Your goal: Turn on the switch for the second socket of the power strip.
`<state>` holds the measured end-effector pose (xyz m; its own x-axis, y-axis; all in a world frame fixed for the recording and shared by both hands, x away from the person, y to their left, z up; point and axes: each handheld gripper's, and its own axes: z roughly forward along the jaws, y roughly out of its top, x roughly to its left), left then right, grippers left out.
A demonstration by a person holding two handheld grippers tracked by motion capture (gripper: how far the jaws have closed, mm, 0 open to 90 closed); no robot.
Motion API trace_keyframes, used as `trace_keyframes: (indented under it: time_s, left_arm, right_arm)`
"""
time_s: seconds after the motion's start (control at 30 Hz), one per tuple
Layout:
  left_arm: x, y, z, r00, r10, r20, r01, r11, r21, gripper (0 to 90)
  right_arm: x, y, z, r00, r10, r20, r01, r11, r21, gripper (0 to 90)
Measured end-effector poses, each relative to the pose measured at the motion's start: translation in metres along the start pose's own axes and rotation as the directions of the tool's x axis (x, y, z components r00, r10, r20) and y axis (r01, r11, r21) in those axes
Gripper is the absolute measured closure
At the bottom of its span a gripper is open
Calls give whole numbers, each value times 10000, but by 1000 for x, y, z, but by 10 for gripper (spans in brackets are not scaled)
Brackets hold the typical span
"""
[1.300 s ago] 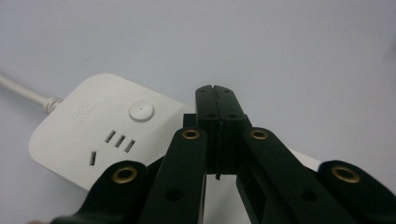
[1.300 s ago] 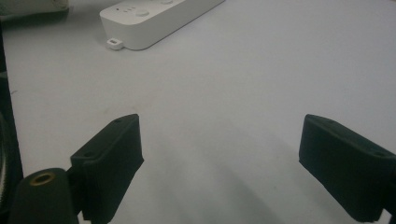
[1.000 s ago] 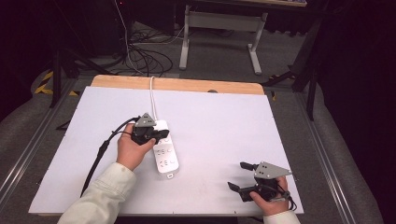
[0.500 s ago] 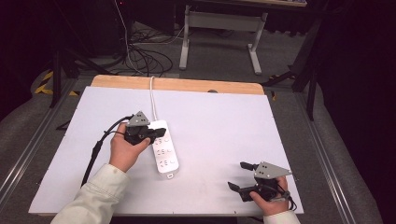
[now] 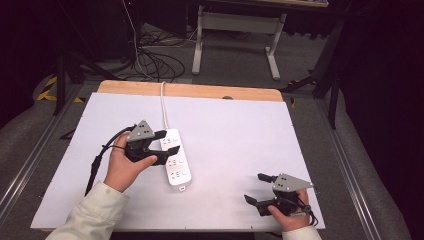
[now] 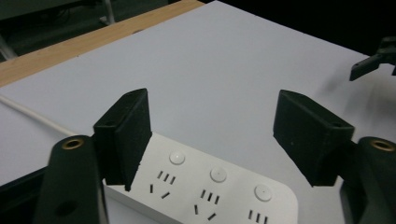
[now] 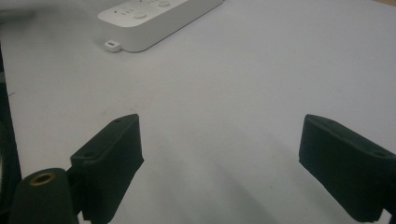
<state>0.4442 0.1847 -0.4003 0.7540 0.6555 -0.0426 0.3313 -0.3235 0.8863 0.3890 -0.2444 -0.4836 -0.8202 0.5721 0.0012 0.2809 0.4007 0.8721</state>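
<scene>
Right gripper [image 5: 261, 190] nearest, jaws apart, empty, low on the white bench [image 5: 240, 130]. Left gripper [image 5: 168, 142] farther in, jaws apart over the white power strip's [image 5: 176, 160] far end. Strip lies flat mid-bench; white cord [image 5: 163, 107] runs to the far edge.

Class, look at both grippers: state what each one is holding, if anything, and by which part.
Nothing is held. The left gripper is open, its fingers apart over the white plastic power strip without closing on it. The right gripper is open above the bare white tabletop.

cream sleeves [image 5: 87, 217], black fingers [image 6: 126, 135], grey plates [image 5: 140, 131]
</scene>
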Motion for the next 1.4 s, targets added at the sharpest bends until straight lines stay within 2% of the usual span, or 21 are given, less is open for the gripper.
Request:
trace_keyframes:
  time_s: [0.13, 0.2, 0.23, 0.3, 0.37, 0.43, 0.53, 0.63, 0.7, 0.97, 1.07, 1.1, 1.17, 1.23, 1.4]
  left_arm:
    - [-4, 0, -10, 10000, 95, -7, -95, 9999, -71, 210]
    - [-6, -1, -21, 10000, 51, -6, -51, 9995, -311, 184]
    - [-6, -1, -21, 10000, 51, -6, -51, 9995, -311, 170]
    - [-6, -2, -28, 10000, -49, -20, 48, 9988, -482, 162]
    - [-7, -6, -38, 9997, -15, -261, 1, 9986, -520, 161]
    - [-7, -8, -41, 9996, -6, -283, -10, 9984, -564, 161]
    - [-5, -16, -51, 9996, 88, -276, -106, 9980, -626, 150]
    - [-3, -28, -62, 10000, 27, -71, -32, 9976, -687, 128]
    - [-2, -30, -64, 10000, 63, -59, -67, 9977, -671, 126]
    - [0, -53, -73, 9977, 643, -234, -656, 9960, -599, 104]
    - [1, -63, -77, 9977, 653, -205, -667, 9944, -824, 98]
    - [1, -69, -79, 9964, 790, -310, -811, 9940, -730, 99]
    - [1, -73, -80, 9961, 785, -412, -810, 9947, -631, 99]
    - [1, -80, -81, 9962, 658, -577, -689, 9962, -527, 108]
    - [4, -101, -84, 9988, -187, -450, 163, 9985, -522, 109]
  right_arm:
    - [0, 0, 0, 10000, -10, -6, 10, 10000, 9, 137]
    - [0, 0, 0, 10000, -6, -5, 6, 10000, 22, 138]
    - [0, 0, 0, 10000, -1, -5, 1, 10000, 23, 137]
    - [0, 0, 0, 10000, 2, 3, -2, 10000, 11, 137]
    - [0, 0, 0, 10000, 3, 6, -3, 10000, 2, 137]
    - [0, 0, 0, 10000, 17, 21, -17, 10000, 5, 137]
    - [0, 0, 0, 10000, 15, 17, -15, 10000, 4, 137]
    - [1, 0, 0, 10000, 21, 19, -21, 10000, -9, 137]
    - [0, 0, -1, 10000, 25, 23, -25, 10000, -18, 137]
    - [0, 0, -1, 10000, 33, 24, -33, 10000, -65, 137]
    - [0, 0, -2, 10000, 29, 14, -29, 10000, -75, 136]
    - [0, 1, -2, 10000, 39, -3, -39, 9999, -139, 136]
    - [0, 1, -2, 10000, 43, -9, -43, 9998, -174, 136]
    - [0, 1, -3, 10000, 70, -19, -70, 9998, -211, 136]
    - [0, 1, -3, 9999, 105, -42, -106, 9997, -242, 136]
